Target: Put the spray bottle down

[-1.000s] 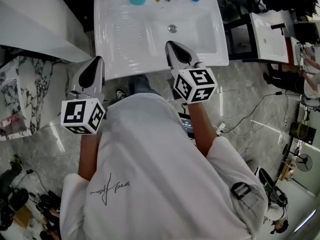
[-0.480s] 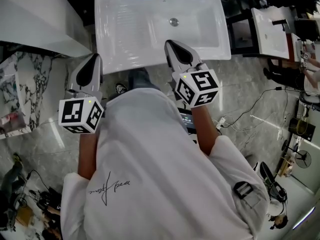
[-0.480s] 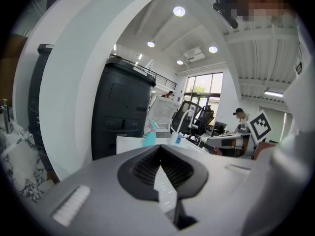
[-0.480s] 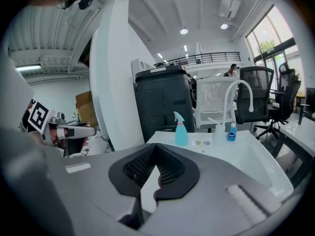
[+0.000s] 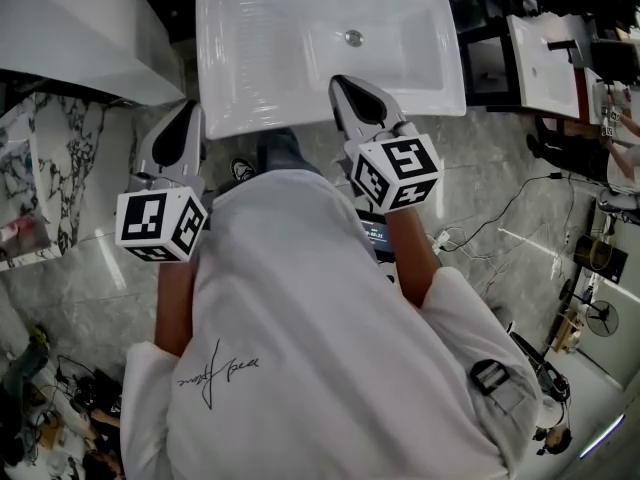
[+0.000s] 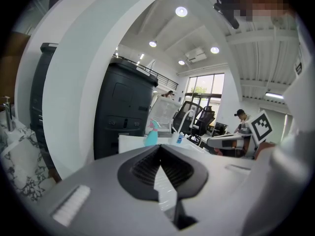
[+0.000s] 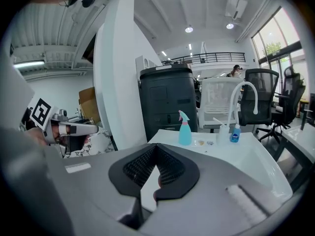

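While we stand close against the sink (image 5: 232, 118), our white shirt (image 5: 300, 348) fills the near part of the head view and both grippers hang just in front of it. The left gripper (image 5: 192, 108) hovers off the sink's near left corner, over the floor and not the basin. Its own view shows the ribbed pads pressed tip to tip with nothing caught between them. The right gripper (image 5: 342, 84) reaches a little farther, its tips over the near rim of the basin, and its jaws are likewise clenched on nothing. We judge that both are held back so that neither can knock what stands beyond them. Past the rim the white basin slopes to the drain (image 5: 353, 37), and nothing lies in it. On the far ledge the teal spray bottle (image 7: 185, 129) stands upright on its base, well apart from both grippers and touched by neither. It sits on the flat ledge, not in the sloped bowl, which is presumably why it rests steady. To its right rises the white gooseneck faucet (image 7: 243, 100), and near that stands a small blue bottle (image 7: 236, 133). Behind the ledge stands a black cabinet (image 7: 167, 102). With the bottle resting free and both jaws empty, we take the task as done.
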The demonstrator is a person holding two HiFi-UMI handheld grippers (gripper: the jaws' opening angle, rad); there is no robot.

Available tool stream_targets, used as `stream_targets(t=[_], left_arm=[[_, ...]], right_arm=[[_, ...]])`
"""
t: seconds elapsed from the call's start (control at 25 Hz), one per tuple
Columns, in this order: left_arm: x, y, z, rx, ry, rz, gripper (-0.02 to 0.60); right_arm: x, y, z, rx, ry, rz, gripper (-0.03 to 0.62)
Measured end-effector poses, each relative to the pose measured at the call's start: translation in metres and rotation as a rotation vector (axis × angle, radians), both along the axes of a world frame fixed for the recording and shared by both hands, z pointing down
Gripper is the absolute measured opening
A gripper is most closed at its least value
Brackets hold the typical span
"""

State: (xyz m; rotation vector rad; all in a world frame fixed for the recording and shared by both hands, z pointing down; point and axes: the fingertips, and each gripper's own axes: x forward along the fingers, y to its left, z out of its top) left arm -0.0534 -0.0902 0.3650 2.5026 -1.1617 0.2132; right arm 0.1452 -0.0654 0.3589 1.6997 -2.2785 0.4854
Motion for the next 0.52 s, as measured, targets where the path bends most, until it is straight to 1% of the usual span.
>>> stream_targets(t=[0.52], left_arm=[[-0.007,0.008,0.004,-0.003,0.009,-0.013,0.037]], right_arm=[[-0.013,0.004,0.006,-0.02,0.012,-0.044,-0.006]])
